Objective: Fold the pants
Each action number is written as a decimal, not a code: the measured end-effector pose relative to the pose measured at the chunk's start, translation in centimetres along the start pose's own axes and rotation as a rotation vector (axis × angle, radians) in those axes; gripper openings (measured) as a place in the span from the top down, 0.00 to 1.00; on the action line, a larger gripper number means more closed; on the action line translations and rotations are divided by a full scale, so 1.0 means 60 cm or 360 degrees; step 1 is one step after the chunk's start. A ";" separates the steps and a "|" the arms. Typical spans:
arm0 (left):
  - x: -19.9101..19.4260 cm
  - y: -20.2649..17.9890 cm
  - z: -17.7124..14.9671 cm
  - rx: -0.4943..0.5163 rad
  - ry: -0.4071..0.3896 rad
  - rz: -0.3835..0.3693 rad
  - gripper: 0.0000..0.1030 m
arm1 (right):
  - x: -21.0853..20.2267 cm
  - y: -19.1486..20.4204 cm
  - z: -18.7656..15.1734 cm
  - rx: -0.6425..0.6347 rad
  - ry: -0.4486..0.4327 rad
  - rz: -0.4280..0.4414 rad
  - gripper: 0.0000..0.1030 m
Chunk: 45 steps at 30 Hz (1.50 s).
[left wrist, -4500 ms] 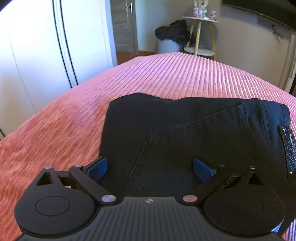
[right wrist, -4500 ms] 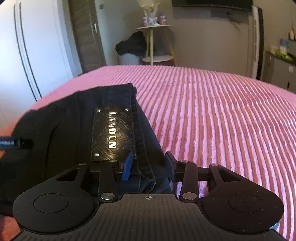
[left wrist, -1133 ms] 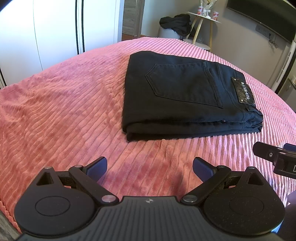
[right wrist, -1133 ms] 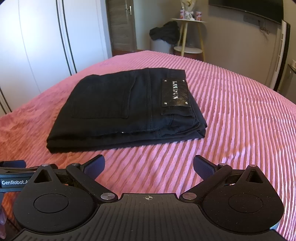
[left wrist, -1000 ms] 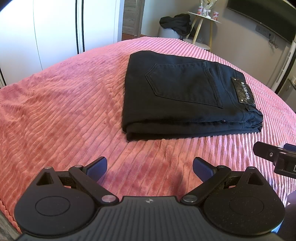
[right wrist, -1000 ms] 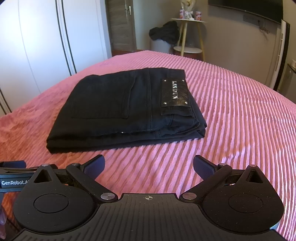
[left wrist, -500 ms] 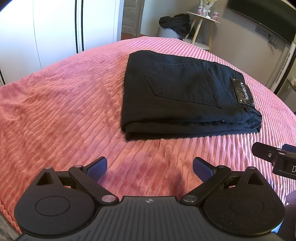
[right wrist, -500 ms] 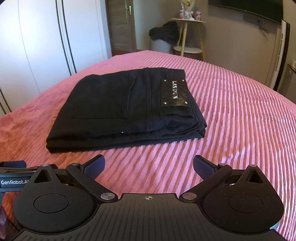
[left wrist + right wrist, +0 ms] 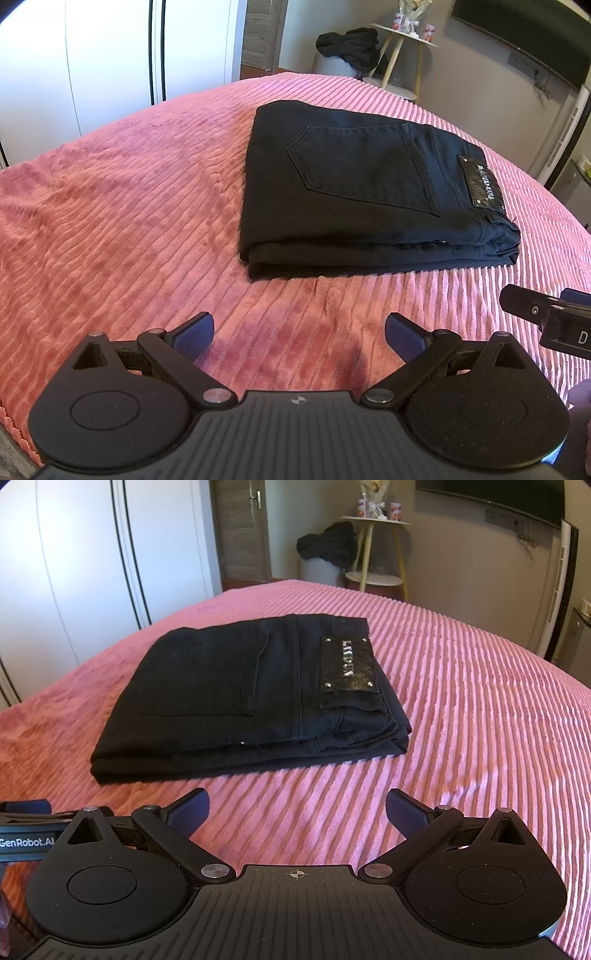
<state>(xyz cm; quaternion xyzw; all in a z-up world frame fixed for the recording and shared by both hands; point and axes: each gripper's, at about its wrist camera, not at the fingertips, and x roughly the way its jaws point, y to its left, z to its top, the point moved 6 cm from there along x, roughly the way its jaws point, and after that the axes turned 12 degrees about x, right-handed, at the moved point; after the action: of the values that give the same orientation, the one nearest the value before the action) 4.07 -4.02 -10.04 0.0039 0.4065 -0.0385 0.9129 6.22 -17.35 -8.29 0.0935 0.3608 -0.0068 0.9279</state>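
Note:
The black pants (image 9: 369,199) lie folded in a flat rectangle on the pink ribbed bedspread (image 9: 129,221), back pocket and leather brand patch (image 9: 482,182) facing up. They also show in the right wrist view (image 9: 251,694). My left gripper (image 9: 299,332) is open and empty, held above the bedspread, short of the pants' near edge. My right gripper (image 9: 297,810) is open and empty, also short of the pants. A part of the right gripper shows at the right edge of the left wrist view (image 9: 546,317).
White wardrobe doors (image 9: 110,66) stand to the left. A small round side table (image 9: 373,546) and a dark pile of clothes (image 9: 328,546) stand beyond the bed's far end. The bed's near left edge (image 9: 14,424) is close to the left gripper.
Over 4.5 s both grippers let go of the pants and drew back from them. In the last second almost nothing has moved.

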 end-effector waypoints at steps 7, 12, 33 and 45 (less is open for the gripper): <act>-0.001 0.000 -0.001 -0.0004 0.0000 -0.0007 0.04 | 0.000 0.000 0.000 0.0000 0.0000 0.0000 0.00; -0.001 0.000 -0.002 -0.0006 0.0002 -0.0016 0.04 | 0.000 0.000 0.000 -0.0001 0.0000 -0.0002 0.00; -0.001 0.000 -0.003 -0.0044 -0.0011 -0.0073 0.04 | -0.001 -0.001 0.000 -0.0006 -0.0003 -0.0009 0.00; 0.001 -0.007 -0.003 0.0013 0.0013 -0.0064 0.04 | 0.000 -0.001 0.000 -0.0006 -0.0002 -0.0011 0.00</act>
<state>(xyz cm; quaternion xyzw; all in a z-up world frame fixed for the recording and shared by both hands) 3.92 -4.44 -10.20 -0.0003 0.4101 -0.0584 0.9102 6.21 -17.38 -8.29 0.0907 0.3605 -0.0093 0.9283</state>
